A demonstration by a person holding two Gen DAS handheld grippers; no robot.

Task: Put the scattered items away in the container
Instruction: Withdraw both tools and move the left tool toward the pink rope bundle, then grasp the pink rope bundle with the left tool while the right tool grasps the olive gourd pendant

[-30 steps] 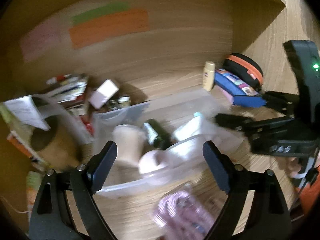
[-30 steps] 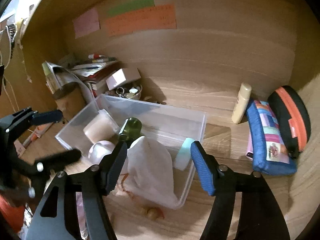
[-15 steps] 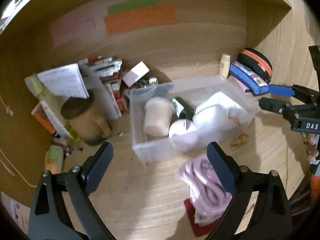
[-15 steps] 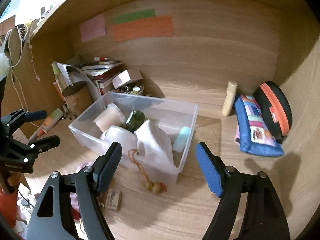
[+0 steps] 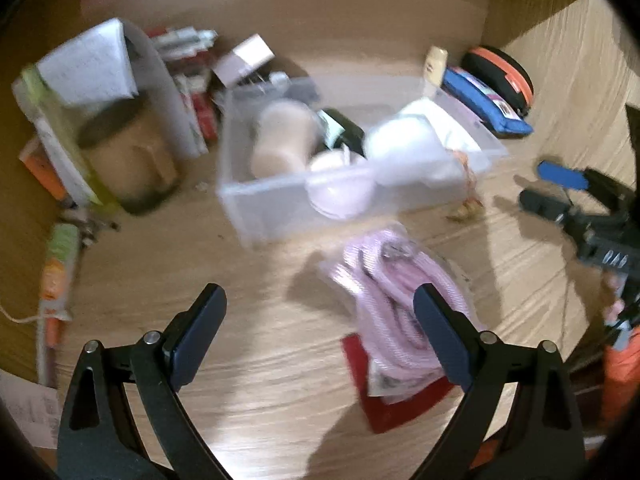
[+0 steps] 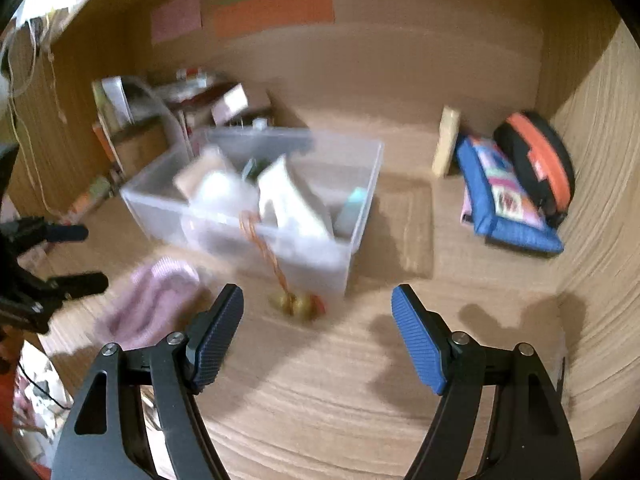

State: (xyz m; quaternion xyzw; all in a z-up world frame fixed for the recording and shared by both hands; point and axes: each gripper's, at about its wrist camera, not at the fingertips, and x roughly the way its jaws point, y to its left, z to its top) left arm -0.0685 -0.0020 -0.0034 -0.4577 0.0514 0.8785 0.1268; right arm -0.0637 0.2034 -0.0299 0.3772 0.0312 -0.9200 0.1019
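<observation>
A clear plastic bin [image 5: 280, 196] [image 6: 360, 184] sits on the wooden desk and holds a beige jar [image 5: 280, 140], a dark green bottle [image 5: 344, 132], a pale pink round thing [image 5: 340, 196] and a white cloth bag [image 5: 404, 144] [image 6: 288, 200]. The bag's orange cord with small gold bells [image 6: 296, 304] hangs outside the bin. A pink coiled rope in a packet [image 5: 396, 300] [image 6: 148, 300] lies in front of the bin on a red card [image 5: 400, 404]. My left gripper [image 5: 320, 332] is open and empty above the desk, left of the rope. My right gripper [image 6: 318, 328] is open and empty, near the bells.
Books, papers and a brown cup [image 5: 128, 160] crowd the left side. A blue pouch [image 6: 504, 200], a black and orange case [image 6: 536, 160] and a cream tube [image 6: 446, 144] lie at the right by the side wall. A green and orange tube [image 5: 60, 260] lies at far left.
Both grippers have pulled back from the bin and stayed open. The left view now looks down at the pink rope; the bin appears farther away in both views.
</observation>
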